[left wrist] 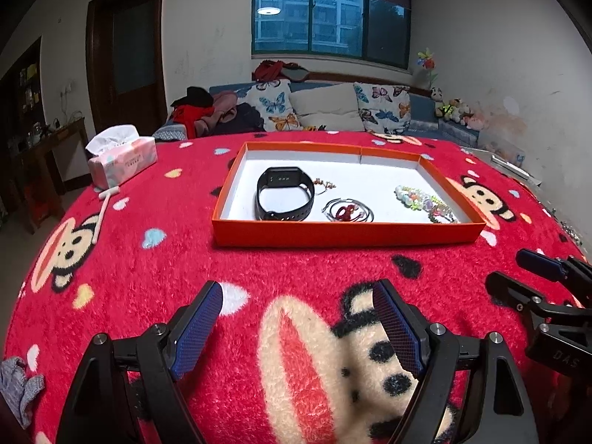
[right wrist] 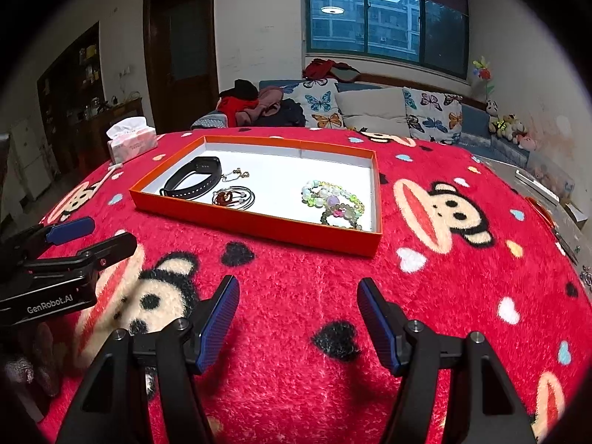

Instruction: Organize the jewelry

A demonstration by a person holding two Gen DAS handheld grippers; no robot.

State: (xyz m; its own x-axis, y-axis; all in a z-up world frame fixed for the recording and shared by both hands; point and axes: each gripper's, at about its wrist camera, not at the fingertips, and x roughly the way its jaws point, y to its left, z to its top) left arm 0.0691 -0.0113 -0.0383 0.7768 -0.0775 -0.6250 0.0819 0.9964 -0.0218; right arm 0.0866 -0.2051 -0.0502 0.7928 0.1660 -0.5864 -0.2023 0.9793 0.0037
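Observation:
An orange tray (left wrist: 347,236) (right wrist: 259,224) with a white floor lies on the red monkey-print blanket. In it are a black watch band (left wrist: 283,193) (right wrist: 192,182), a thin gold chain (left wrist: 325,184) (right wrist: 236,175), a silver bangle with a red charm (left wrist: 347,212) (right wrist: 233,197) and pale beaded bracelets (left wrist: 425,201) (right wrist: 333,201). My left gripper (left wrist: 298,298) is open and empty over the blanket, in front of the tray. My right gripper (right wrist: 298,292) is open and empty beside it, also short of the tray.
A pink tissue box (left wrist: 122,157) (right wrist: 131,140) and a white stick (left wrist: 103,214) lie at the blanket's left. A grey cloth (left wrist: 18,384) sits at the near left edge. A sofa with cushions (left wrist: 333,107) stands behind. Small metal items (right wrist: 586,273) lie at the right edge.

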